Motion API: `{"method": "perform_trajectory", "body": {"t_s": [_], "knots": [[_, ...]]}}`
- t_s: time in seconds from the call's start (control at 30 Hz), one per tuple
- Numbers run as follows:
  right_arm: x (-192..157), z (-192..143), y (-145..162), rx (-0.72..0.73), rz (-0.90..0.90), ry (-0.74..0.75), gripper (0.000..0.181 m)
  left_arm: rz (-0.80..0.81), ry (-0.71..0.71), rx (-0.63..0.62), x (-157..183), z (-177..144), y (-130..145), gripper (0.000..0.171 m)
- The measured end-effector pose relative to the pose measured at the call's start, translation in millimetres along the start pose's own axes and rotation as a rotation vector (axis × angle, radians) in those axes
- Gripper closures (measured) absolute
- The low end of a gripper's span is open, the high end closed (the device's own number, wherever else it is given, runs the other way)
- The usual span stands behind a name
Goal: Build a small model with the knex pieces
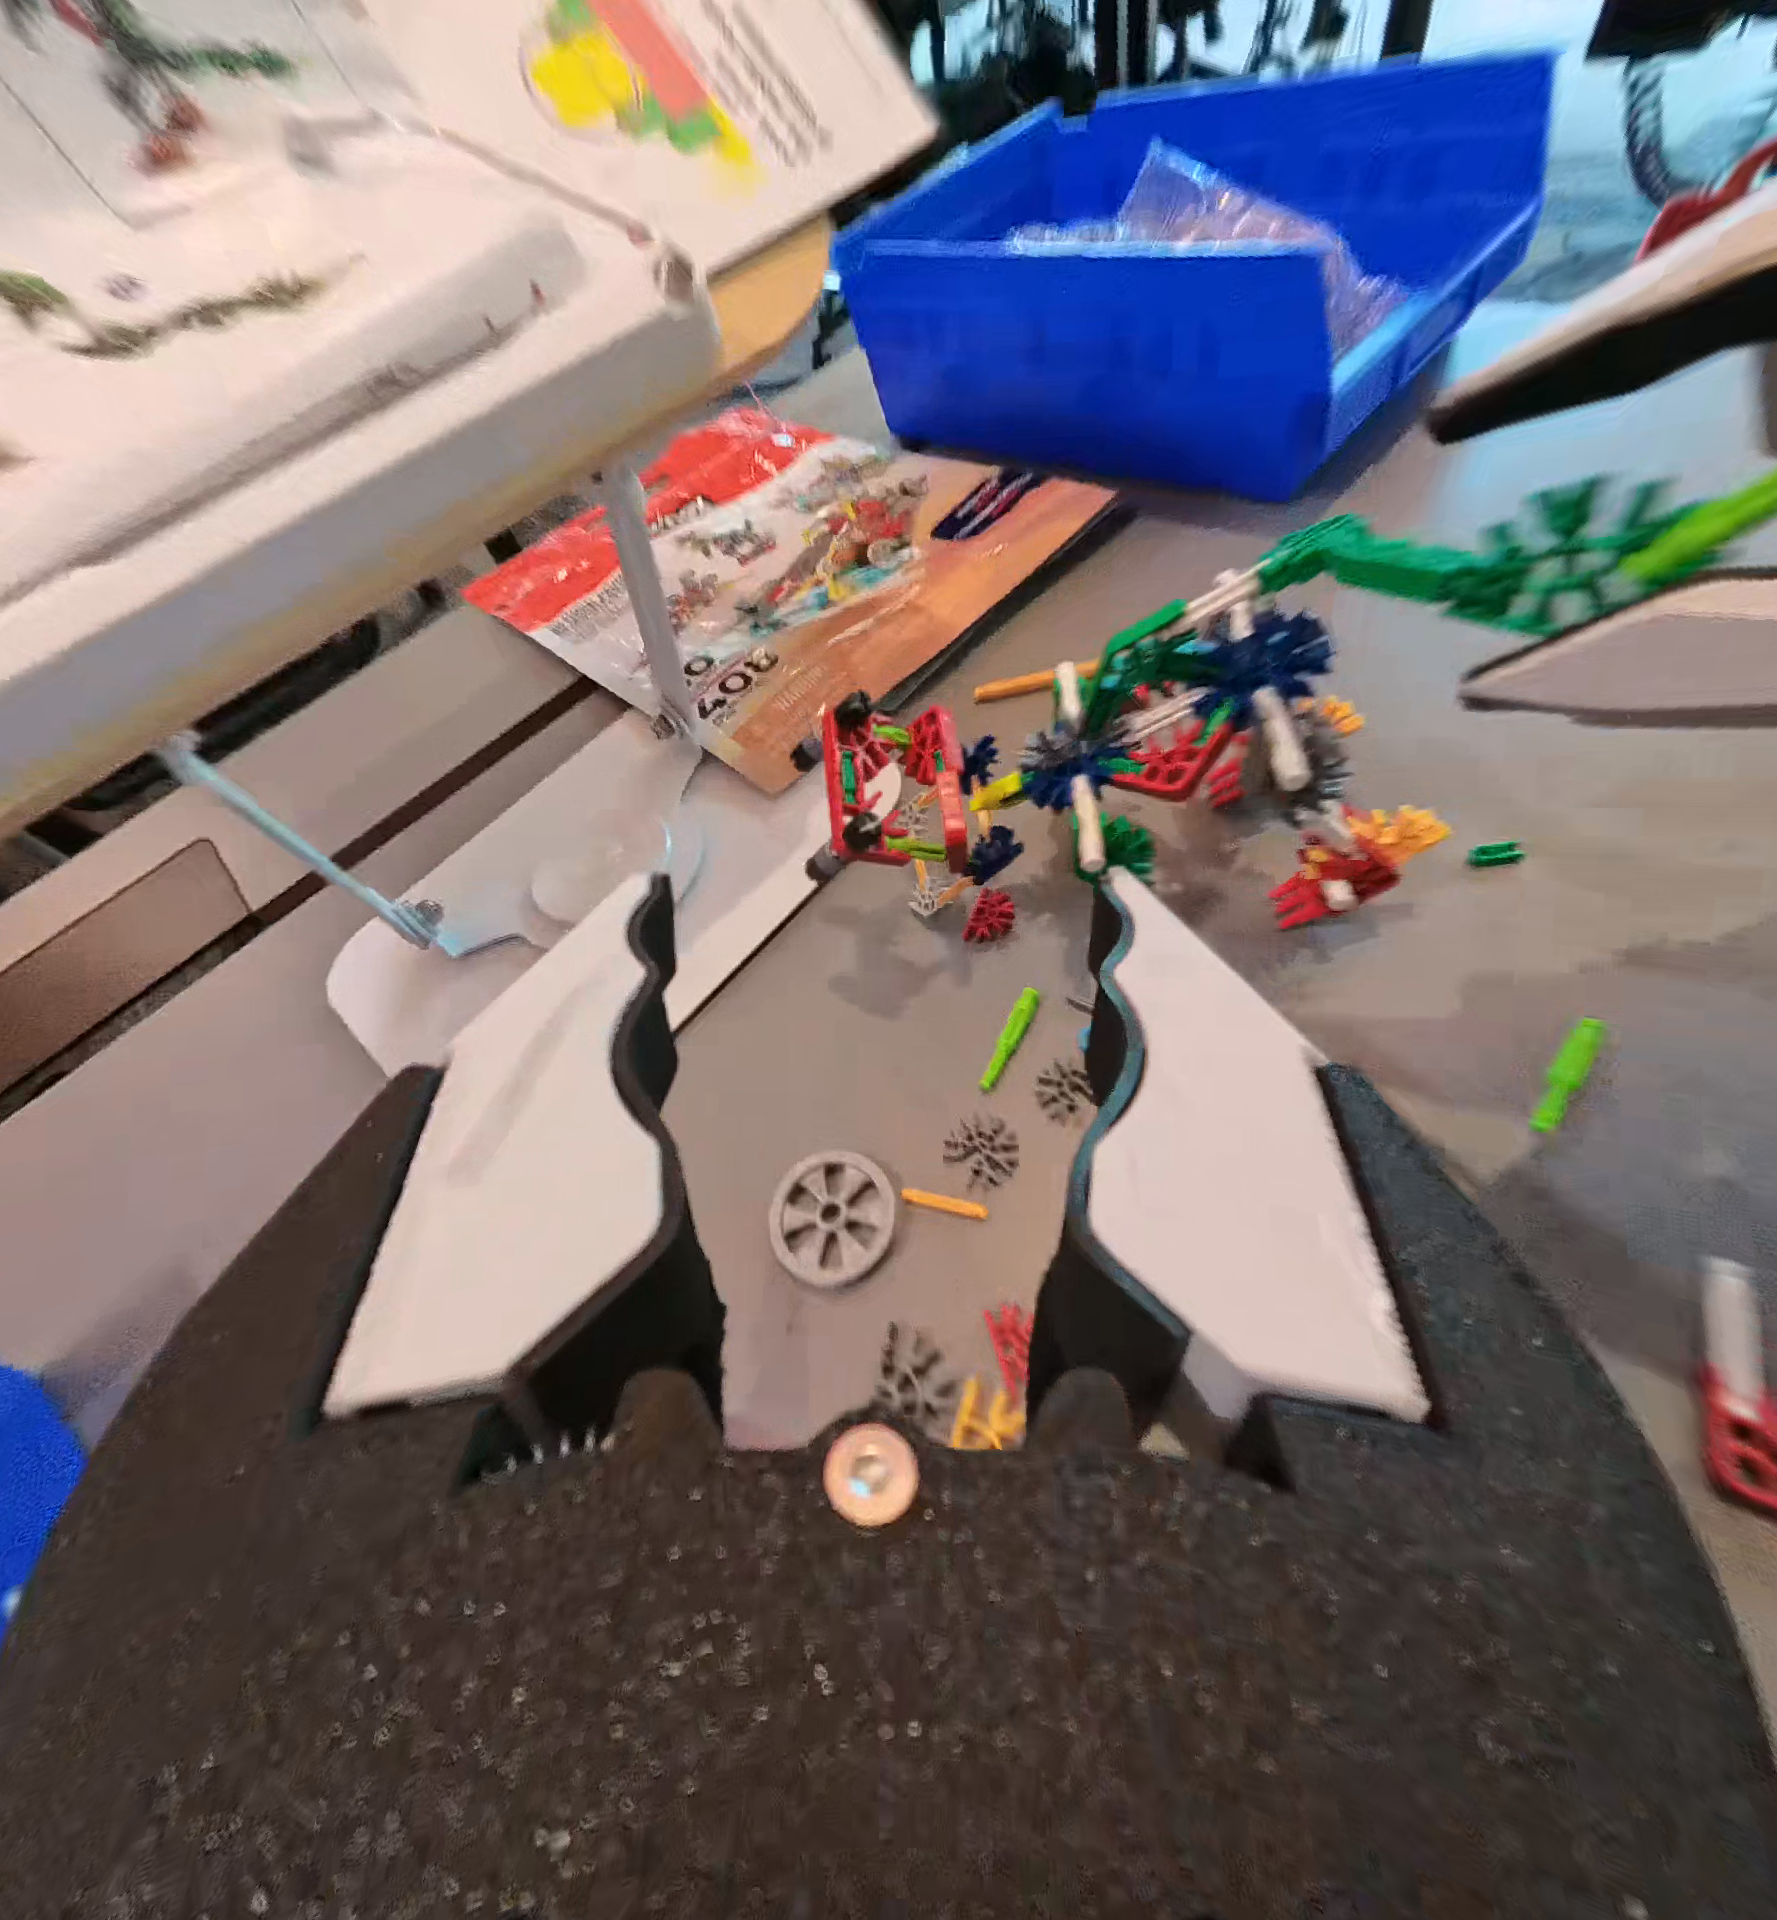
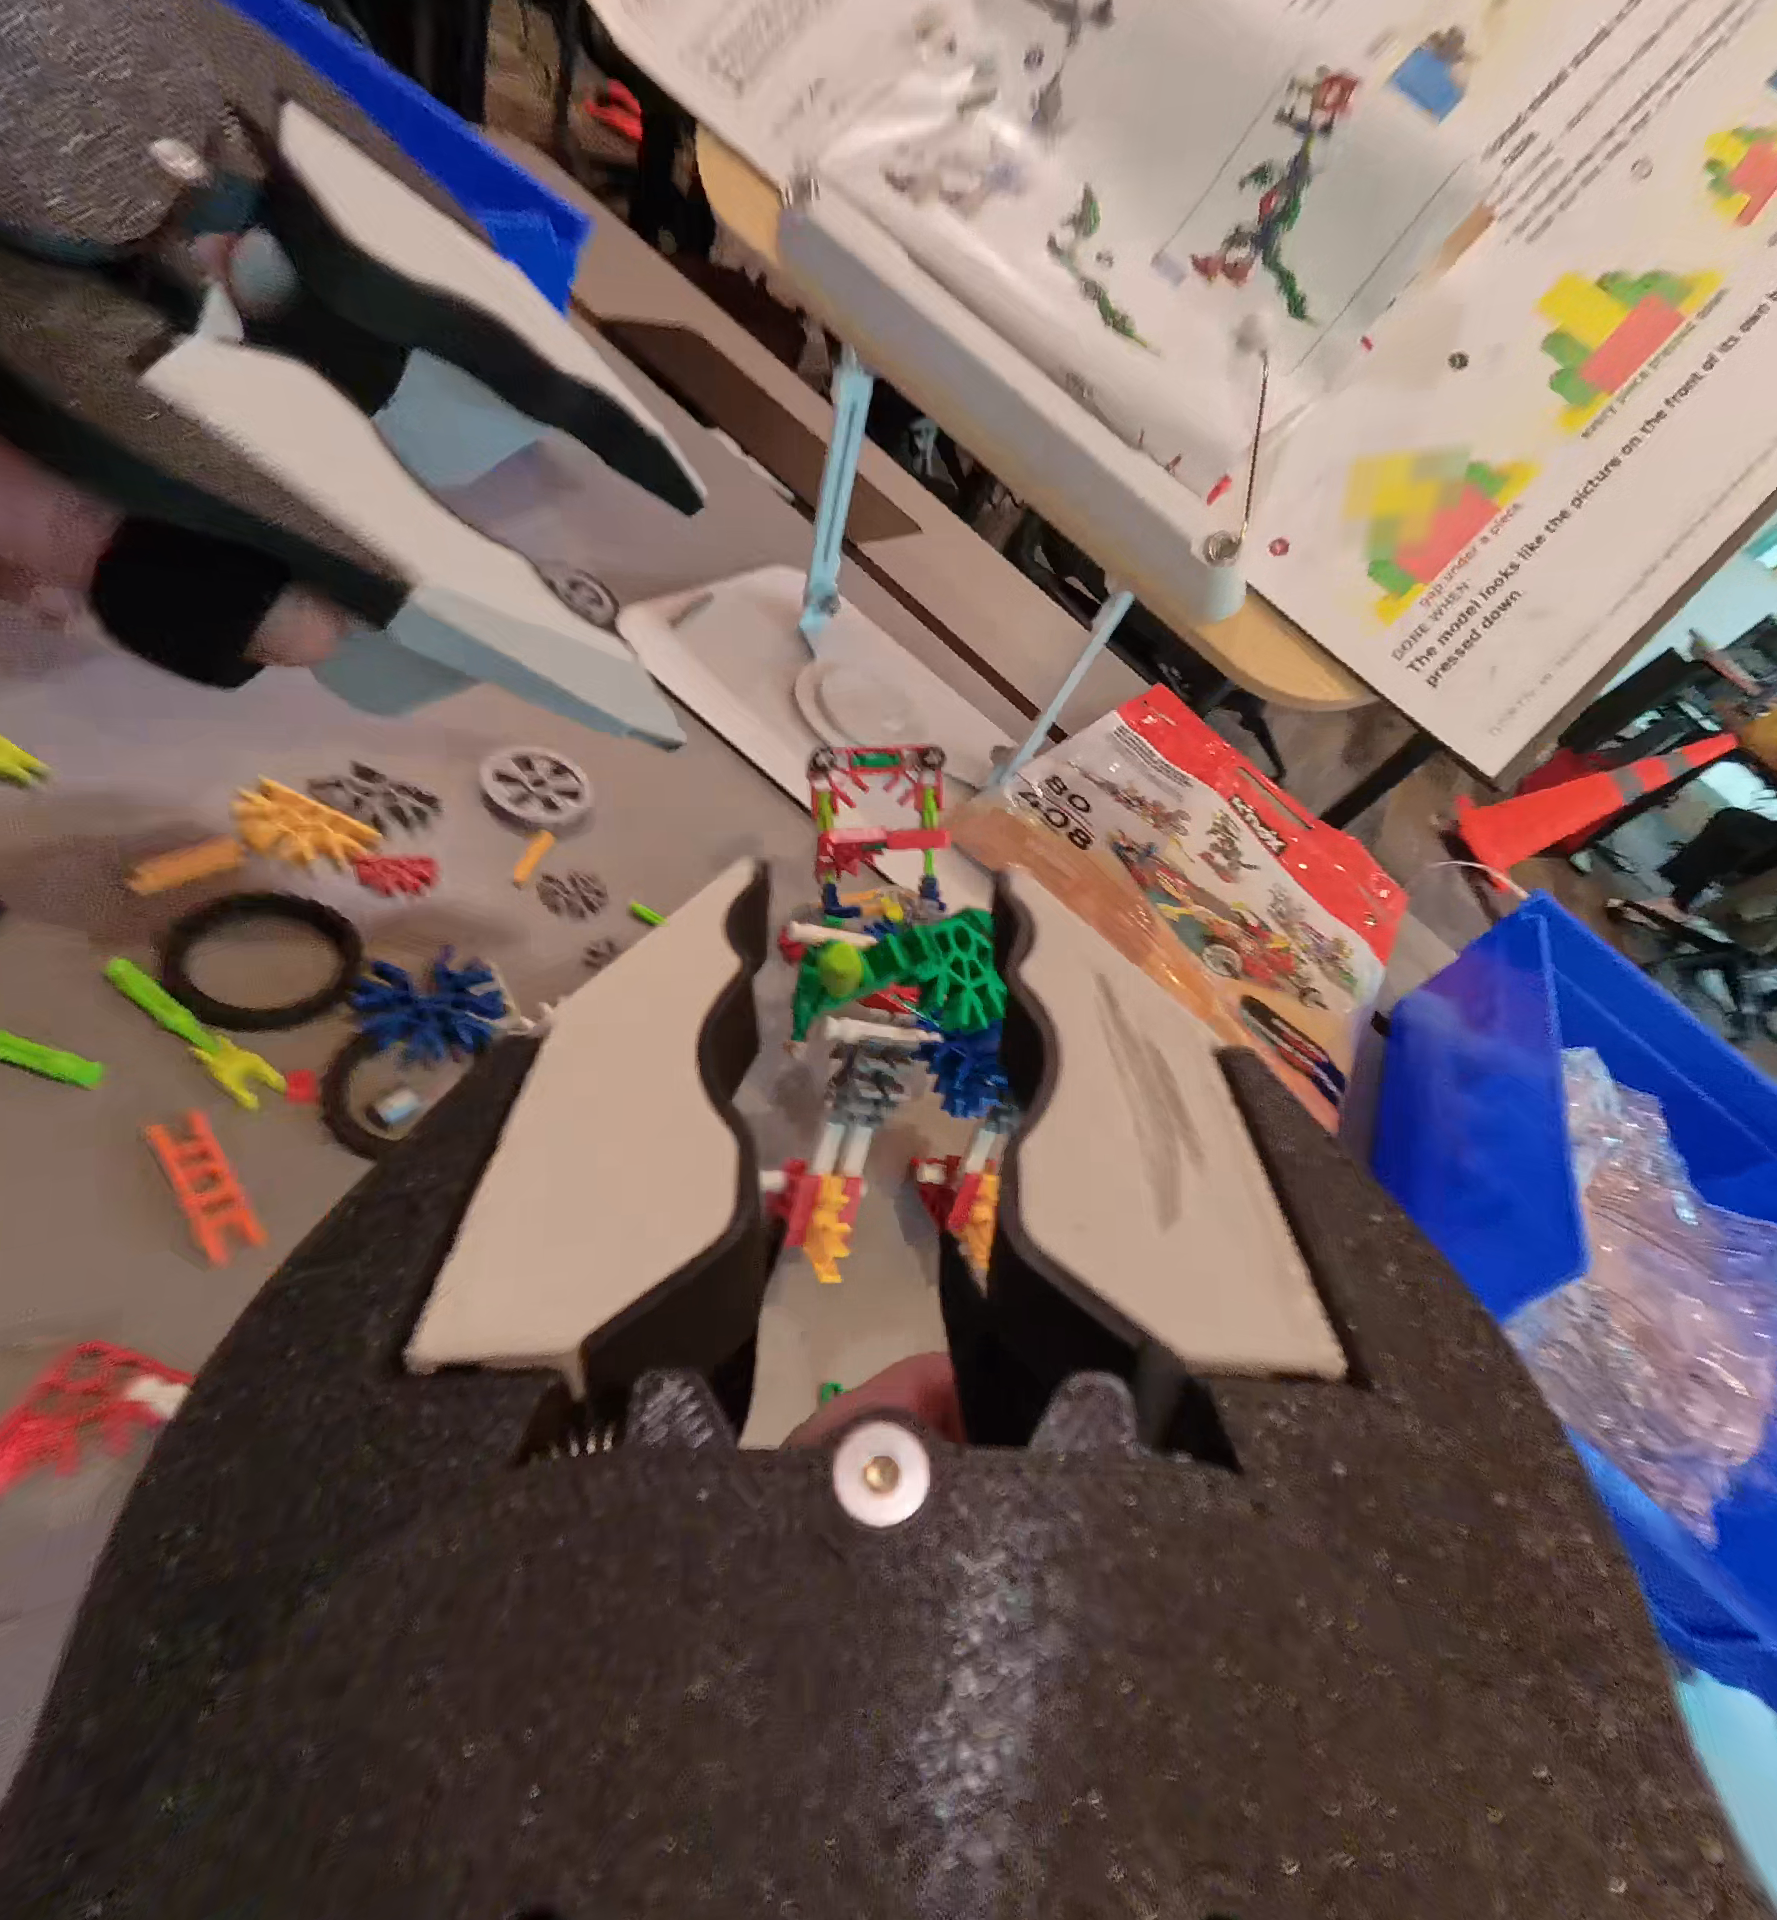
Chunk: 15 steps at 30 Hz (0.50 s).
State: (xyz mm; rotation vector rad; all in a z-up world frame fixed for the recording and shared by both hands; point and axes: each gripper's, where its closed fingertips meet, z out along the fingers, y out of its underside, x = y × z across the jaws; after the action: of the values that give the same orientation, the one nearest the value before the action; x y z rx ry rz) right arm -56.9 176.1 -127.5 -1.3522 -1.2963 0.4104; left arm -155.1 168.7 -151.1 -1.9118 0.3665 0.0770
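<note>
A colourful rod-and-connector model (image 1: pixel 1164 738) stands on the grey table (image 1: pixel 1642 935) on red and yellow feet (image 2: pixel 827 1210). Its green neck piece (image 1: pixel 1383 566) reaches up to my right gripper (image 1: pixel 1632 520). My right gripper (image 2: pixel 879 894) is shut on this green piece (image 2: pixel 925 966), with a light green rod (image 2: pixel 842 966) pointing back between the fingers. My left gripper (image 1: pixel 884 899) is open and empty, hovering left of the model. Under it lie a grey wheel (image 1: pixel 832 1221), an orange rod (image 1: pixel 946 1205) and grey connectors (image 1: pixel 979 1148). It also shows open in the right wrist view (image 2: pixel 686 623).
A blue bin (image 1: pixel 1175 343) with clear bags stands behind the model. A printed parts bag (image 1: pixel 759 582) lies by a white board on a stand (image 1: pixel 240 395). Loose rods, connectors and black tyres (image 2: pixel 260 961) are scattered at the left. An orange cone (image 2: pixel 1590 800) stands far off. My left gripper's tips are some 12 centimetres from the grey wheel (image 1: pixel 832 1221). Seen from the right wrist view (image 2: pixel 530 789) as well.
</note>
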Motion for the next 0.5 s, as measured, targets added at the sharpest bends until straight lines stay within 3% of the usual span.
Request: {"method": "perform_trajectory", "body": {"t_s": [0.1, 0.27, 0.33, 0.5], "knots": [[18, 6, 14, -0.021, -0.036, 0.071, 0.16, -0.022, 0.018, -0.071, -9, 31, 16, 0.094], [32, -4, 26, 0.0, 0.063, 0.06, 0.167, 0.039, 0.051, -0.166, -15, 60, 32, 0.102], [37, -10, 31, 0.002, 0.115, 0.048, 0.168, 0.049, 0.093, -0.156, -11, 69, 34, 0.099], [51, -21, 35, 0.039, 0.271, -0.008, 0.169, 0.04, 0.214, -0.137, 11, 70, 39, 0.111]]}}
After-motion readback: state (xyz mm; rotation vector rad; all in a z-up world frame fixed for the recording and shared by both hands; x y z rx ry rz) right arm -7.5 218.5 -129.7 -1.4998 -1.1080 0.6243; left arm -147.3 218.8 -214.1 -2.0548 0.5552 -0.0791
